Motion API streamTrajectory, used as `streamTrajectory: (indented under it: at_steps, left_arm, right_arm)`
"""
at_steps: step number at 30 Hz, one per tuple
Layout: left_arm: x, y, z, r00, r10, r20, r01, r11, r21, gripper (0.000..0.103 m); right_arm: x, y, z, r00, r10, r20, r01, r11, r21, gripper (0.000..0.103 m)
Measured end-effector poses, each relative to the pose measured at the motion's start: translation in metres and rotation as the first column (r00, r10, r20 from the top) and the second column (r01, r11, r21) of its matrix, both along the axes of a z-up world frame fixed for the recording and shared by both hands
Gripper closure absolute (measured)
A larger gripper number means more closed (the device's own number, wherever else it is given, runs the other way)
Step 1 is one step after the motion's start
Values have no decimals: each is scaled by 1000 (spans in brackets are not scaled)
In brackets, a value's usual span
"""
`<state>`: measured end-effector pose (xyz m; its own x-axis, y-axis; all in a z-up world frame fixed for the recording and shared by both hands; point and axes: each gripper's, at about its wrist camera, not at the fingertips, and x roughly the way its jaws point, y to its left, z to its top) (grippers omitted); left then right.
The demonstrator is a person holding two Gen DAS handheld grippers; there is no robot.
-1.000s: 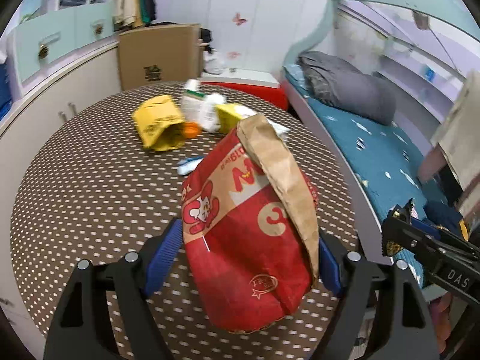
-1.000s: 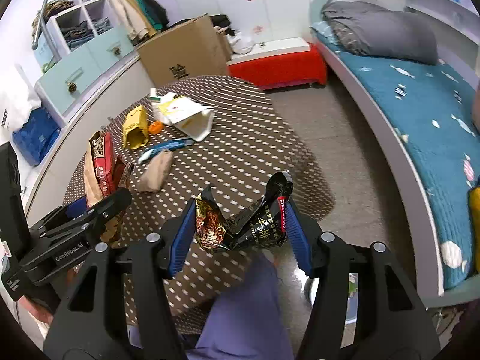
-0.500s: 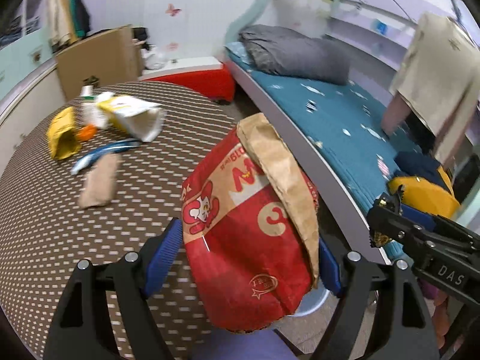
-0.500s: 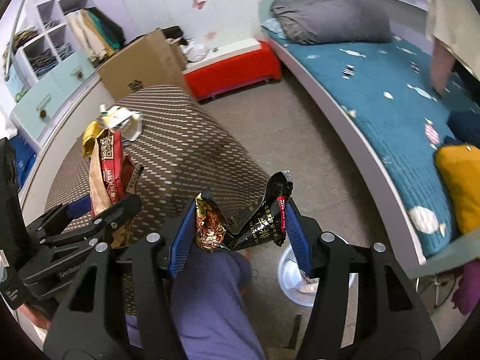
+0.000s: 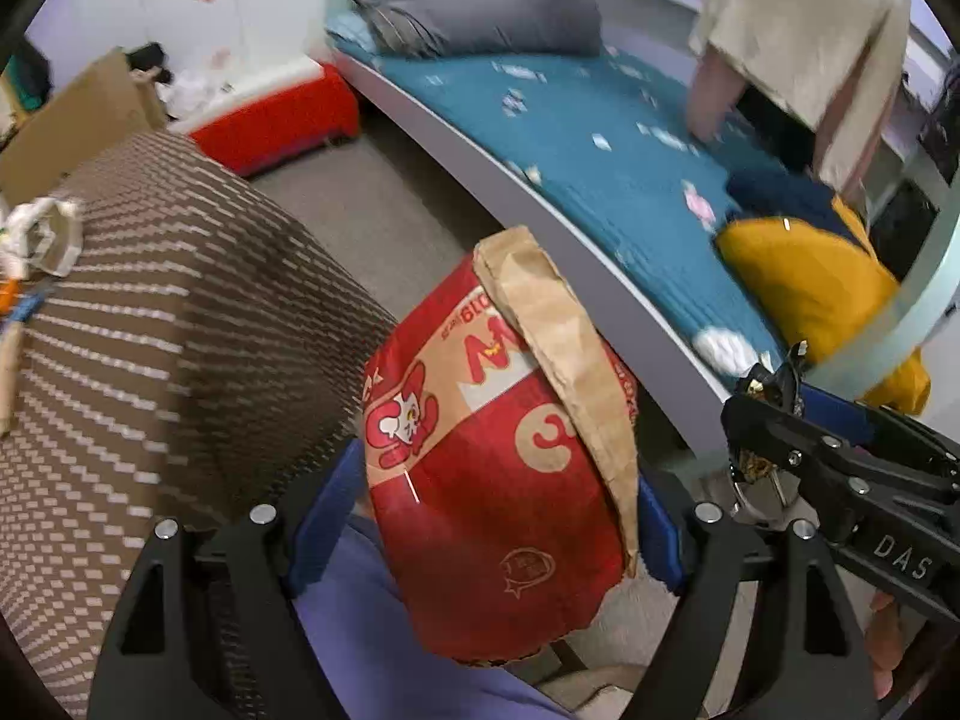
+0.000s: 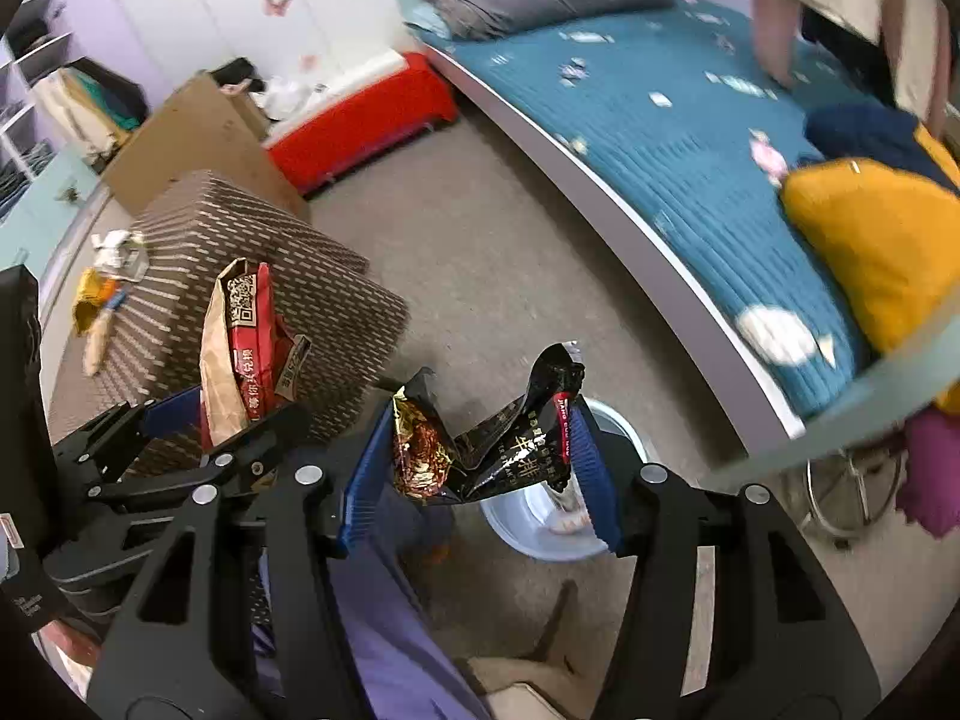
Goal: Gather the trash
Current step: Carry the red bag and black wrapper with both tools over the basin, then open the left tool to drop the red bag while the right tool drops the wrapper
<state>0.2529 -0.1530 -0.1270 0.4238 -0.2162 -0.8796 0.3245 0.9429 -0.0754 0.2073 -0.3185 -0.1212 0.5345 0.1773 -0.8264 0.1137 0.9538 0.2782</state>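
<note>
Left wrist view: left gripper clamped on the red paper bag, bag upright, long axis up & away from the fingers. Bin not visible here; right gripper sits off to the right.

Right wrist view: right gripper pinches a crumpled black wrapper w/ fingers part-closed. Pale bin on the floor directly below/ahead, so right hand looks nearer for the drop. More trash lies on the table, far left.

Paper bag sitting between the left gripper's fingers; crumpled wrapper sitting between the right gripper's fingers, above the bin; table lying left, bed right.
</note>
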Motion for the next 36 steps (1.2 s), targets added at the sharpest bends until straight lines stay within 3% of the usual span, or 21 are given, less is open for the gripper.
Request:
streamTrajectory:
  at_steps: [7, 10, 15, 20, 25, 31, 36]
  left_arm:
    - [2, -36, -45, 992, -76, -102, 80, 996, 27, 22]
    - [4, -48, -56, 990, -94, -105, 97, 995, 23, 16]
    - [8, -55, -71, 985, -92, -148, 97, 995, 27, 14]
    - [10, -52, -76, 982, -100, -160, 102, 995, 0, 14]
    - [11, -49, -77, 983, -100, -151, 106, 994, 27, 14]
    - [15, -21, -75, 989, -31, -142, 39, 998, 56, 14]
    - [19, 2, -72, 991, 18, -135, -7, 997, 76, 14]
  right_arm:
    - [-12, -31, -37, 992, -80, -100, 80, 997, -5, 48]
    - [-18, -42, -44, 986, -117, -116, 117, 993, -9, 48]
    - [-23, -50, -49, 980, -151, -132, 150, 989, -18, 48]
    - [-19, -45, -50, 981, -139, -135, 138, 990, -14, 48]
    - [-13, -39, -53, 983, -119, -141, 119, 993, -7, 48]
    - [-2, -23, -58, 986, -76, -151, 76, 997, -4, 49]
    - [12, -6, -63, 987, -35, -155, 33, 999, -17, 57]
